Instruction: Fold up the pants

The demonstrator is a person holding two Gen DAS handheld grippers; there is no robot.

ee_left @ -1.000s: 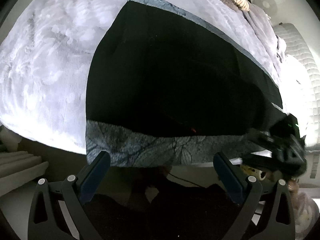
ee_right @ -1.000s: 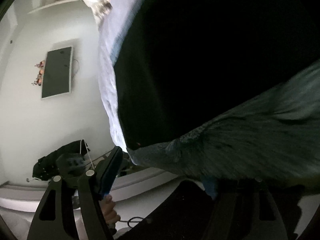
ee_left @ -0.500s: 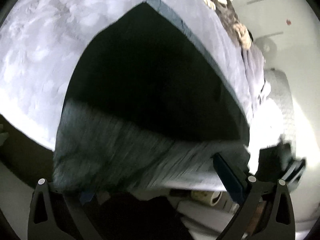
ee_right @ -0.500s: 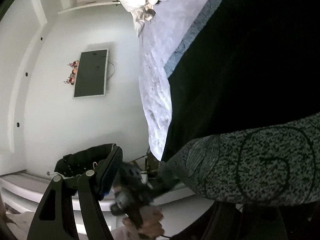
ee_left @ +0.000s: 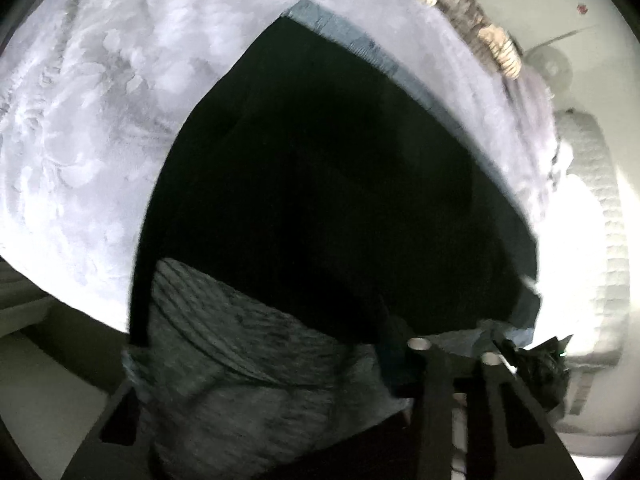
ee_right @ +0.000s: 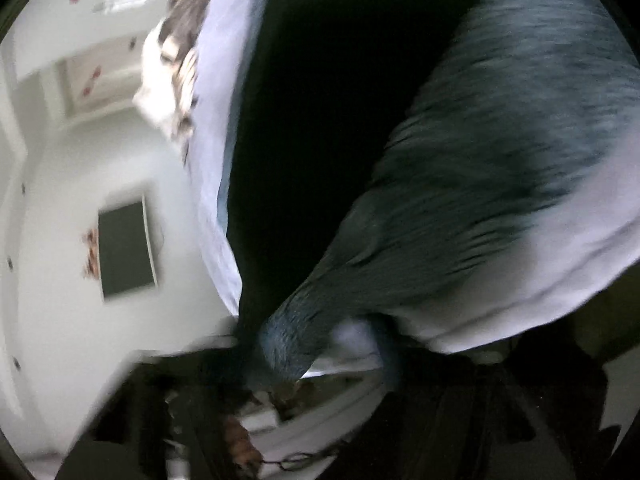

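The black pants (ee_left: pixel 320 184) with grey patterned bands lie spread on the pale lilac bed cover (ee_left: pixel 88 120). In the left wrist view the near grey band (ee_left: pixel 248 368) is bunched between my left gripper's (ee_left: pixel 276 364) fingers, which have closed in on it. In the right wrist view the same grey band (ee_right: pixel 460 216) is lifted and gathered toward my right gripper (ee_right: pixel 320 364), which pinches its corner. That view is blurred. The right gripper's body shows in the left wrist view (ee_left: pixel 544 364) at the pants' right corner.
The bed's near edge (ee_left: pixel 72 300) drops off on the left. A heap of patterned cloth (ee_left: pixel 480 20) lies at the bed's far side. A dark screen (ee_right: pixel 124 248) hangs on the white wall. A white quilted mattress (ee_left: pixel 600 208) stands at the right.
Both grippers have closed on the near grey band of the pants and lifted it; the band now bunches up over the black fabric. Both views have swung and blurred.
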